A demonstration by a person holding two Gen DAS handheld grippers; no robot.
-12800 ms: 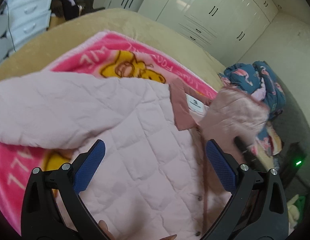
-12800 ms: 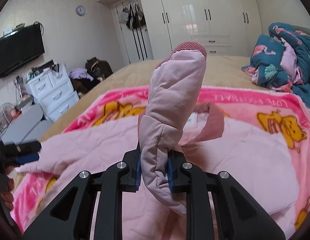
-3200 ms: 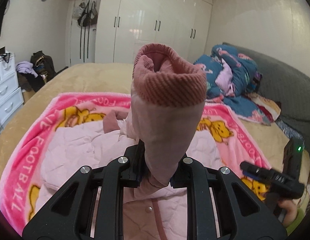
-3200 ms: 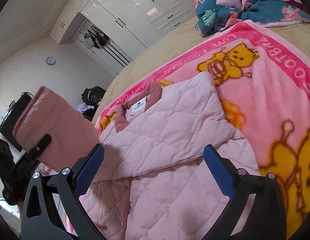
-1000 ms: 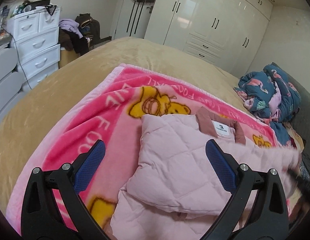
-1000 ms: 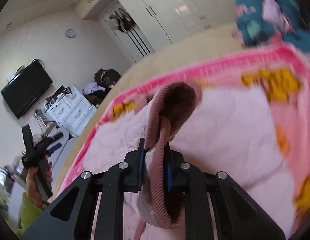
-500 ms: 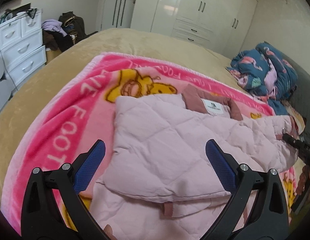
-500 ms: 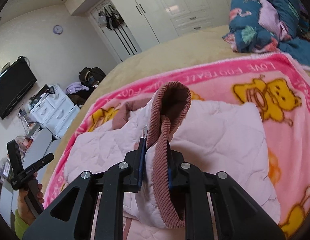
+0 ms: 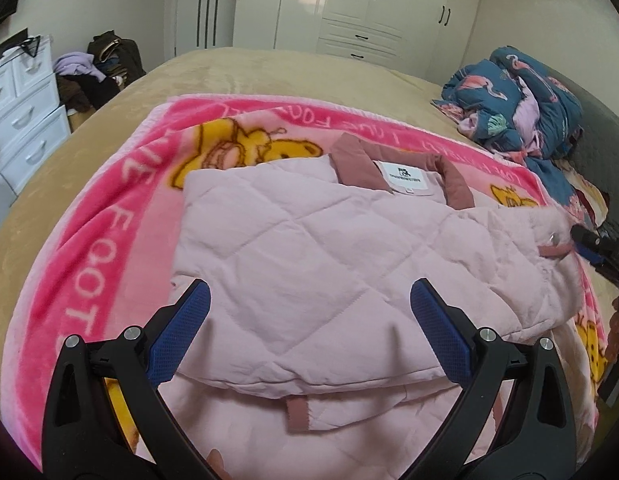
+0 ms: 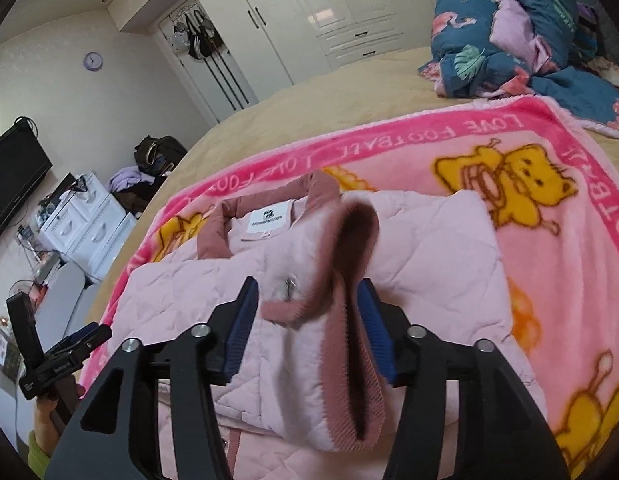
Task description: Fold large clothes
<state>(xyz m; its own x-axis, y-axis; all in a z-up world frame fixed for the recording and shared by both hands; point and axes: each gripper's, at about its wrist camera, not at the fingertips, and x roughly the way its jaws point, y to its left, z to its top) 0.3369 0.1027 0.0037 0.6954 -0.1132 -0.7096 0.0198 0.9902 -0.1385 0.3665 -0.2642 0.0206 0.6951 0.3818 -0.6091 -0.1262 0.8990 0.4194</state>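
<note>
Your pink quilted jacket (image 9: 309, 248) lies on the pink cartoon blanket (image 9: 89, 240), which covers the beige bed (image 9: 269, 68). Both sleeves are folded across its body, and the collar with the white label (image 9: 405, 176) points toward the wardrobe (image 9: 369, 4). The ribbed cuff (image 10: 349, 320) of one sleeve stands between the jaws of your right hand-held gripper (image 10: 309, 328); these jaws are opening and the blue pads do not seem to press it. Your left hand-held gripper (image 9: 309, 332) hovers over the jacket with jaws wide apart and nothing between them. A blue floral quilt (image 9: 521, 96) is piled at the bed's far side.
</note>
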